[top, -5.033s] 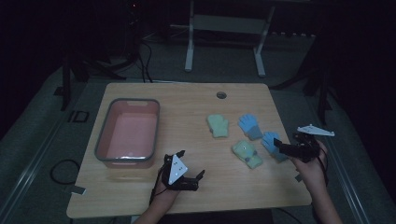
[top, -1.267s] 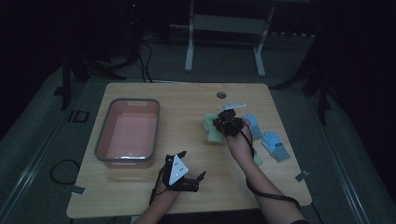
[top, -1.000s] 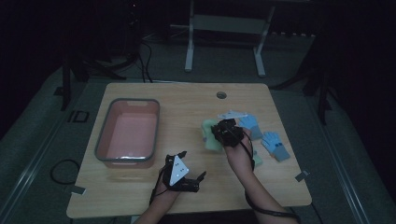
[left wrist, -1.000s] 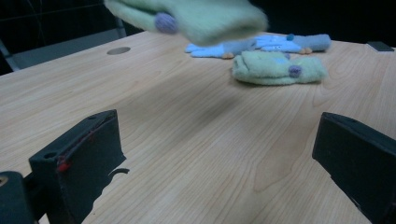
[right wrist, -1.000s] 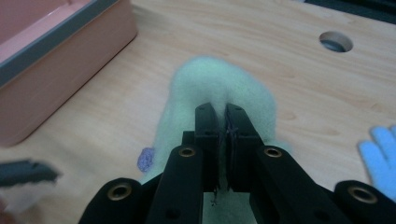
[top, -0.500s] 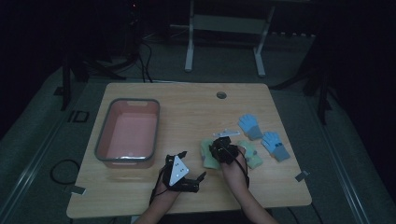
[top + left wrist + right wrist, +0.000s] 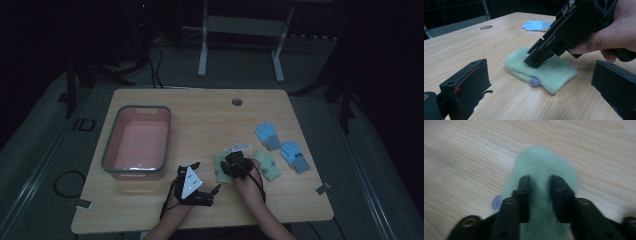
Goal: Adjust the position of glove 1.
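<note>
Right claw (image 7: 539, 195) points down onto the green mitten (image 7: 544, 167), which lies flat on the wooden surface (image 7: 200, 115). Its jaws have just been opening and now stand a little apart, their tips resting on the fabric without pinching it. Left claw (image 7: 541, 85) rests just beside the mitten, jaws spread wide and holding nothing. A second green mitten (image 7: 267, 167) lies just to the right, two blue gloves (image 7: 267, 135) farther off, and a pink tub (image 7: 137, 142) to the left.
</note>
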